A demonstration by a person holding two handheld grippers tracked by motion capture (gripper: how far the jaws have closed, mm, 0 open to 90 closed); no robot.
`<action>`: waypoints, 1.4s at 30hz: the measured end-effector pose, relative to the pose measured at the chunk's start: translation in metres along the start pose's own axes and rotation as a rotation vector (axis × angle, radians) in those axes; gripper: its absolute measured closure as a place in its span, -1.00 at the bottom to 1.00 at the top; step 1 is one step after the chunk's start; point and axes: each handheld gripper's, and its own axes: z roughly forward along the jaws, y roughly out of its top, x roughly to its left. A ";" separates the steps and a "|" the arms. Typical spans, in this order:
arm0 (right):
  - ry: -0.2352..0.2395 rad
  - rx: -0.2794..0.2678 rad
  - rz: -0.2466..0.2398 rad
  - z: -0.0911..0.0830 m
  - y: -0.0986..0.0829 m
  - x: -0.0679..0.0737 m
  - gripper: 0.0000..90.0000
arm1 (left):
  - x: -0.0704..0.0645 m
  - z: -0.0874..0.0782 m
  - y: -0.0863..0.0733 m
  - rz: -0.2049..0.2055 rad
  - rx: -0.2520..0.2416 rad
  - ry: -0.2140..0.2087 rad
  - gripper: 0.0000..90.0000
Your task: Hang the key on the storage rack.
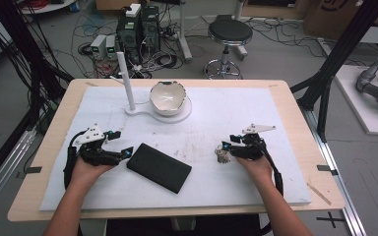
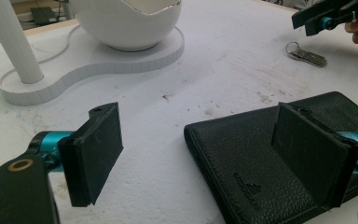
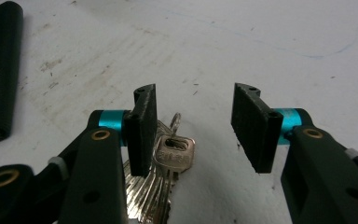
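Note:
A black leather wallet (image 1: 159, 167) (image 2: 265, 163) (image 3: 0, 70) lies flat on the white mat, left of centre. My left gripper (image 1: 123, 146) (image 2: 205, 154) is open at the wallet's left end, one jaw over the leather and the other over bare mat. A bunch of silver keys (image 1: 221, 155) (image 3: 168, 177) (image 2: 306, 54) lies right of centre. Low over the keys, my right gripper (image 1: 226, 143) (image 3: 193, 126) is open, its jaws standing either side of the key heads without touching them.
A white bowl-shaped dish (image 1: 168, 98) (image 2: 130, 21) sits on a flat white base (image 1: 177, 114) with an upright white post (image 1: 126, 81) (image 2: 11, 42) at the back of the mat. The wooden table edge (image 1: 177, 211) runs close to the person. A stool (image 1: 229, 34) stands beyond the table.

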 end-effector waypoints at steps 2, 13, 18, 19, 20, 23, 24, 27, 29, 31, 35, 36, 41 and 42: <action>0.006 0.012 -0.008 0.005 0.001 0.002 0.22 | 0.000 0.000 0.000 0.001 0.002 0.000 -0.64; 0.009 0.063 0.011 0.018 0.002 0.004 0.62 | 0.001 0.000 0.000 0.002 0.006 -0.002 -0.64; 0.024 0.064 -0.001 0.017 0.003 0.006 0.99 | 0.001 0.000 0.000 0.000 0.004 0.001 -0.64; 0.025 0.057 -0.005 0.016 0.004 0.007 1.00 | 0.001 0.000 0.000 -0.002 0.002 0.000 -0.64; 0.029 0.035 -0.012 0.011 0.007 0.008 1.00 | 0.001 0.000 0.000 -0.004 0.001 0.001 -0.64; 0.037 -0.007 -0.018 0.004 0.011 0.012 1.00 | 0.001 -0.001 0.000 -0.003 0.000 0.002 -0.64; 0.044 -0.020 -0.025 0.002 0.013 0.013 1.00 | 0.001 -0.001 0.000 -0.004 -0.001 0.003 -0.64; 0.056 -0.044 -0.052 -0.008 0.020 0.019 1.00 | 0.000 -0.001 0.000 -0.001 0.000 -0.001 -0.64; 0.061 -0.061 -0.079 -0.014 0.030 0.025 1.00 | 0.000 -0.001 0.000 -0.001 -0.004 0.001 -0.64; 0.063 -0.070 -0.087 -0.016 0.034 0.026 1.00 | -0.001 -0.001 0.001 -0.002 -0.005 0.002 -0.64; 0.069 -0.105 -0.105 -0.021 0.051 0.031 1.00 | -0.001 -0.002 0.001 -0.001 -0.002 0.010 -0.64; 0.072 -0.110 -0.106 -0.023 0.056 0.032 1.00 | -0.001 -0.002 0.001 0.000 -0.001 0.008 -0.64; 0.080 -0.128 -0.165 -0.029 0.087 0.041 1.00 | 0.000 -0.002 0.001 -0.003 -0.003 0.008 -0.64; 0.080 -0.128 -0.165 -0.029 0.087 0.041 1.00 | 0.000 -0.002 0.001 -0.004 -0.001 0.006 -0.64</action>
